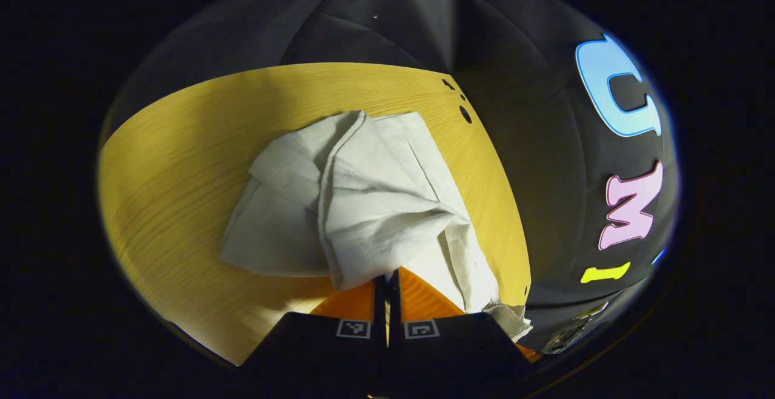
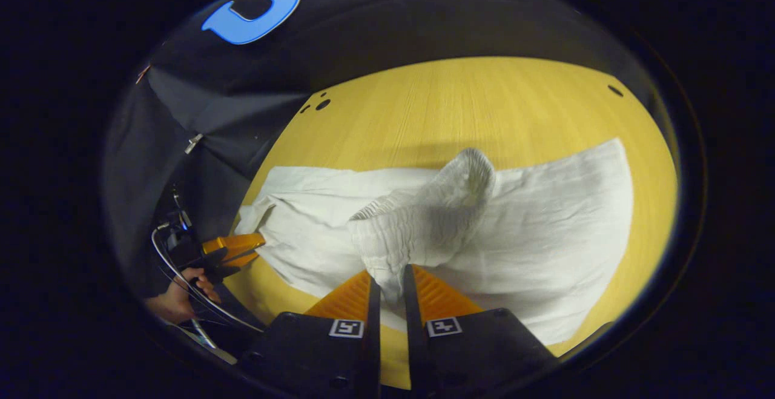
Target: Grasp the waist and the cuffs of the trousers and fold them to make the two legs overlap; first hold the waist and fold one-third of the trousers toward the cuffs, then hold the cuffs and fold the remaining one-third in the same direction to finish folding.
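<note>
White trousers (image 2: 545,223) lie across the yellow wooden table (image 2: 460,102). My right gripper (image 2: 387,287) is shut on the gathered elastic waist (image 2: 418,217), which stands lifted in a bunch above the flat cloth. In the left gripper view my left gripper (image 1: 386,281) is shut on a fold of the trousers (image 1: 375,199) near the cuff end, the cloth rumpled and doubled over in front of it. The left gripper (image 2: 233,247) also appears at the left of the right gripper view, held by a hand (image 2: 175,302), at the cloth's end.
The table's edge (image 1: 508,205) runs close on the right in the left gripper view, with dark booth cloth beyond. Small holes (image 2: 321,105) mark the tabletop's far corner. Cables (image 2: 181,278) hang by the hand. Bare wood (image 1: 181,163) spreads to the left of the cloth.
</note>
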`<state>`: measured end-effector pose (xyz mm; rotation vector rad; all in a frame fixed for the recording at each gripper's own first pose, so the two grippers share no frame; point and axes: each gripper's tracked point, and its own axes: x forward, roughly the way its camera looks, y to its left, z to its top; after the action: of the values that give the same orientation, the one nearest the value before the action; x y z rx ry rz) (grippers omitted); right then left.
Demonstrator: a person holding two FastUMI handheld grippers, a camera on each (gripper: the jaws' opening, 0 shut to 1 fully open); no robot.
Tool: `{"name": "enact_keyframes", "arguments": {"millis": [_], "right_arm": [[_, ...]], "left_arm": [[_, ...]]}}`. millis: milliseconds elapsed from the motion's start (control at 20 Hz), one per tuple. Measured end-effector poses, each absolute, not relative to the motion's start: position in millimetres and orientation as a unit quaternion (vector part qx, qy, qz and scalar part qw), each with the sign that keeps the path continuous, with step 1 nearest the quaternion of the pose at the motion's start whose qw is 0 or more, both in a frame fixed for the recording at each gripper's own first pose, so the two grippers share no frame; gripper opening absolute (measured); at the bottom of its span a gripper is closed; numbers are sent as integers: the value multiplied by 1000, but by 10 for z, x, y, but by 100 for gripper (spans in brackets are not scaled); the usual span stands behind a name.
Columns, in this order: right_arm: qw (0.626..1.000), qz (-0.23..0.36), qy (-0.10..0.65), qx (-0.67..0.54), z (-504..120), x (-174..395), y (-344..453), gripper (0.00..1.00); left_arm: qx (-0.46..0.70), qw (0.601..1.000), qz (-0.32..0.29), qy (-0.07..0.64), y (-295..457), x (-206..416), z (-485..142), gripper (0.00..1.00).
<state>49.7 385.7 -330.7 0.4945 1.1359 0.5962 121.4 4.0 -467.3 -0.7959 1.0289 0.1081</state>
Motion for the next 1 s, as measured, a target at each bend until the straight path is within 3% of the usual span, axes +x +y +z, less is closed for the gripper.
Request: {"name": "enact_keyframes", "arguments": {"millis": [50, 100, 150, 200, 250, 650, 1000], "right_arm": [[761, 278, 526, 258, -3233, 484, 3871, 27], [753, 281, 523, 285, -3170, 467, 3884, 37], [745, 285, 516, 310, -3071, 475, 3905, 57], [742, 287, 511, 325, -3007, 486, 3925, 67], [745, 285, 506, 329, -2979, 513, 3891, 59], [777, 210, 481, 347, -2989, 715, 2943, 59], [788, 142, 461, 383, -3125, 736, 1923, 59]], "left_arm": [[-369, 795, 50, 478, 22, 1227, -4680, 6], [-370, 795, 49, 478, 24, 1239, -4673, 6], [-370, 795, 49, 478, 17, 1241, -4685, 6], [-372, 795, 49, 477, 25, 1243, -4679, 6], [-374, 795, 51, 476, 30, 1245, -4680, 6], [-317, 813, 73, 483, 43, 1263, -4608, 6], [-293, 857, 39, 422, -353, 1651, -3924, 6]]}}
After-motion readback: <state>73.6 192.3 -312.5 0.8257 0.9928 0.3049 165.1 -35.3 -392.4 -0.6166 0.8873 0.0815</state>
